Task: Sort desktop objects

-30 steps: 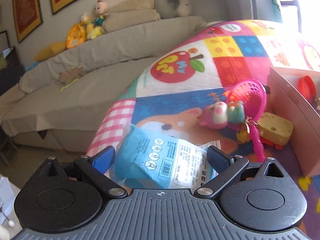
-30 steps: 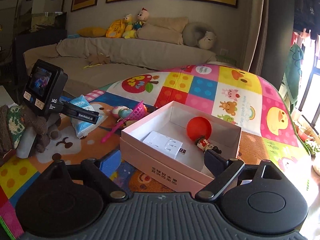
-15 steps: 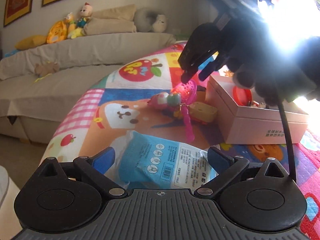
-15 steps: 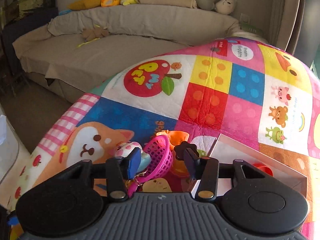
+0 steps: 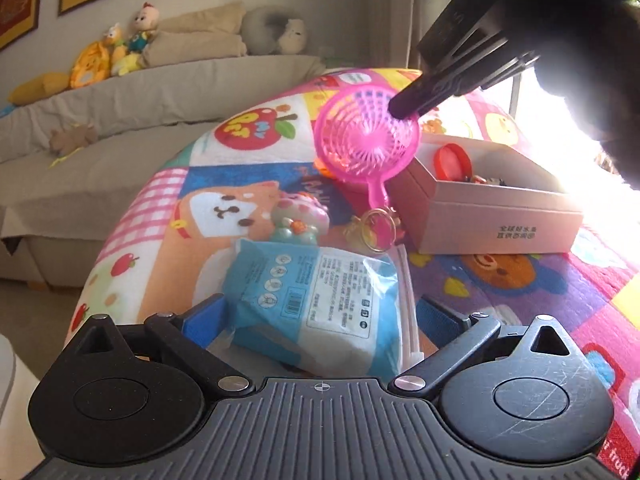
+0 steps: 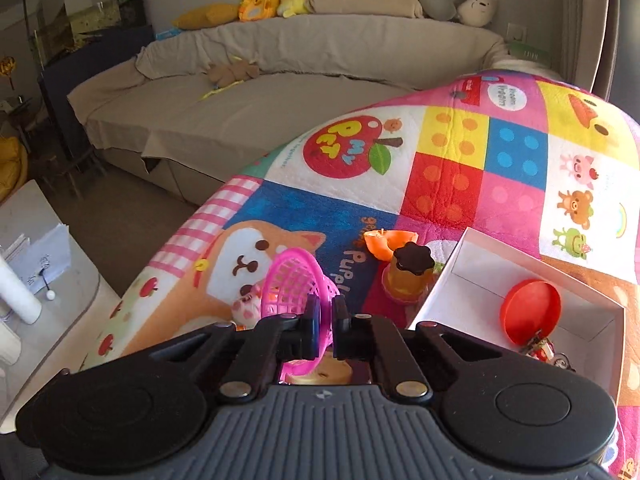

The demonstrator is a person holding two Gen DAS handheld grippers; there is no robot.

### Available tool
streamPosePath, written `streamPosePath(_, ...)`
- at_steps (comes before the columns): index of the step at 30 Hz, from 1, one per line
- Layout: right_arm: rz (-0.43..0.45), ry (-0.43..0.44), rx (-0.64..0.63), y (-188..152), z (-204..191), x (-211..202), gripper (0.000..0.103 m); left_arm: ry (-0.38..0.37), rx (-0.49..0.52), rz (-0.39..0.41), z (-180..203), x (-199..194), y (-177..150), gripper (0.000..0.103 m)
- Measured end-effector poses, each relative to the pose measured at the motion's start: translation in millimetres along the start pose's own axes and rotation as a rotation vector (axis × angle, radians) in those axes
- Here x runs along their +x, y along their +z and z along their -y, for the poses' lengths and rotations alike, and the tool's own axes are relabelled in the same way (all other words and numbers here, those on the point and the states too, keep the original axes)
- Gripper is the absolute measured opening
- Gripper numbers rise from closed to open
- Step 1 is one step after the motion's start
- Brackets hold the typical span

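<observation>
Pink strainer (image 6: 296, 284) pinched by its thin rim in right hand-held gripper (image 6: 325, 312), upper centre; could swing, slip before box (image 6: 448, 280). Left hand-held gripper (image 5: 320, 314) apart.

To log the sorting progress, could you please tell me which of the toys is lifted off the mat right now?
The pink toy strainer: the right gripper holds its rim in shut jaws, while the other toys lie on the mat.

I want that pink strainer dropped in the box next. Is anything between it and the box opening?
Nothing visible. The right gripper holds the pink strainer by its rim, lifted just beside the open box. Inside, a red disc and a small figure leave bare floor.
</observation>
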State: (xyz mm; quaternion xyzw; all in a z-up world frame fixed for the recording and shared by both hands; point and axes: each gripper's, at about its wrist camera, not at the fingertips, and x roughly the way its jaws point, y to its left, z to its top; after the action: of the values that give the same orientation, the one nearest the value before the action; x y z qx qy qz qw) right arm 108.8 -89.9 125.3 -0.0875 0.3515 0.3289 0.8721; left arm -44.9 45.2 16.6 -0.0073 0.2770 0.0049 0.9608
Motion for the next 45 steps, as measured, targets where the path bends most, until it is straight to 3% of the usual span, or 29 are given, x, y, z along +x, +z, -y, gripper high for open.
streamPosePath(5, 0.114, -0.026, 0.035, -24.4, 23.6, -73.7, 0.005, 0.009, 0.038, -0.034, 10.3, -1.7, -2.9, 0.103)
streamPosePath(10, 0.095, -0.105, 0.126, -65.8, 59.5, -109.0, 0.005, -0.003, 0.078, -0.046, 22.3, -5.5, -2.0, 0.103)
streamPosePath(14, 0.082, -0.279, 0.102, -105.2, 74.3, -126.0, 0.005, -0.012, 0.112, -0.027, 31.5, -9.8, 5.1, 0.103)
streamPosePath(16, 0.084, -0.305, 0.094, -117.3, 75.8, -131.6, 0.006, -0.016, 0.129, -0.022, 36.1, -9.9, 8.1, 0.103)
streamPosePath(19, 0.099, -0.263, 0.089, -125.5, 69.9, -134.1, 0.007, -0.014, 0.16, -0.033, 43.5, -5.4, 8.2, 0.103)
streamPosePath(23, 0.085, -0.051, 0.09, -127.6, 47.5, -116.7, 0.008, 0.03, 0.228, -0.047, 51.8, 0.2, 3.7, 0.103)
streamPosePath(26, 0.063, 0.102, 0.1, -125.6, 30.6, -97.2, 0.025, 0.058, 0.266, -0.058, 52.0, 1.4, 1.0, 0.103)
streamPosePath(27, 0.063, 0.125, 0.094, -125.6, 25.0, -92.4, 0.035, 0.07, 0.274, -0.064, 50.8, 1.9, 0.3, 0.103)
streamPosePath(29, 0.069, 0.133, 0.062, -127.2, 16.0, -86.2, 0.043, 0.094, 0.275, -0.078, 45.6, 3.9, -1.0, 0.103)
streamPosePath(33, 0.076, 0.05, 0.021, -131.9, 15.4, -75.3, 0.068, 0.139, 0.246, -0.103, 31.6, 9.4, -3.0, 0.103)
streamPosePath(39, 0.002, -0.027, -0.007, -147.8, 32.5, -46.3, 0.069, 0.237, 0.196, -0.115, 14.1, 18.8, 1.7, 0.103)
streamPosePath(45, -0.126, 0.082, 0.011, -162.1, 37.3, -26.5, 0.069, 0.257, 0.16, -0.104, 4.4, 11.2, 8.6, 0.103)
